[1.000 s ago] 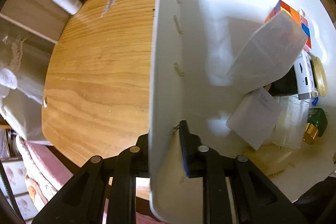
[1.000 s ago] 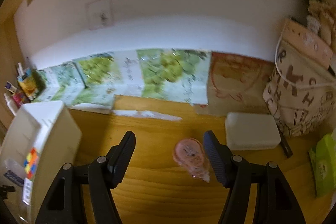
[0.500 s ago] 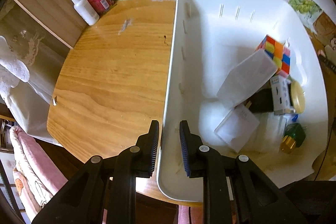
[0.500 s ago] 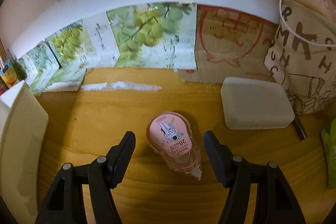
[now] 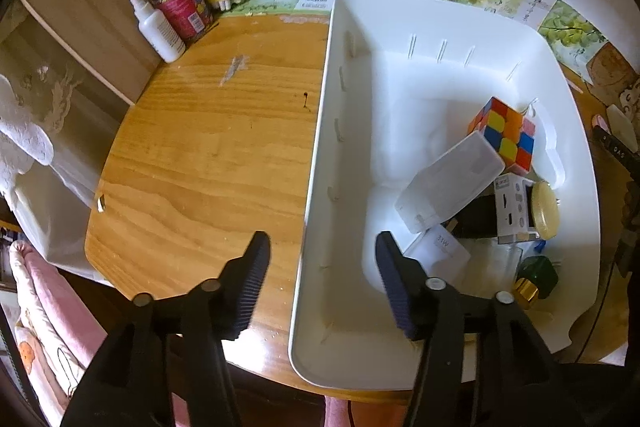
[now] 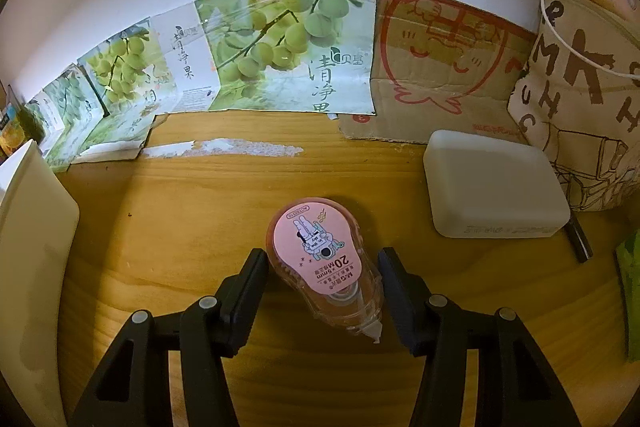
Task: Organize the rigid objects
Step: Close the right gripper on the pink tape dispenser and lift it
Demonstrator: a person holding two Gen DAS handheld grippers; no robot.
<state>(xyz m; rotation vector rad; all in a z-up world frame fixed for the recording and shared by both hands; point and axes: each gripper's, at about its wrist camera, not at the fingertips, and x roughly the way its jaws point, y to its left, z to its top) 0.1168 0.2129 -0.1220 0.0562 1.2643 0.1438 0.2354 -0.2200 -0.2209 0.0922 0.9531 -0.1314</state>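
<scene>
A white bin (image 5: 316, 155) stands on the wooden table (image 5: 208, 155). It holds a colourful cube (image 5: 506, 131), a clear plastic case (image 5: 448, 183), a white box (image 5: 512, 205), a yellow-lidded jar (image 5: 544, 209), a green bottle (image 5: 536, 277) and a white card (image 5: 438, 251). My left gripper (image 5: 322, 261) is open, its fingers astride the bin's left wall without touching it. A pink correction-tape dispenser (image 6: 324, 263) lies flat on the table. My right gripper (image 6: 322, 275) is open around it, one finger on each side.
Bottles and cartons (image 5: 188, 7) stand at the table's back left corner. Printed cardboard (image 6: 280, 51) lines the wall. A white rectangular box (image 6: 492, 187) and a printed fabric bag (image 6: 584, 99) sit right of the dispenser. The bin's edge (image 6: 28, 211) shows at the left.
My left gripper has let go of the bin's wall, opened and drawn back; the bin now rests flat. My right gripper has moved forward and down around the dispenser.
</scene>
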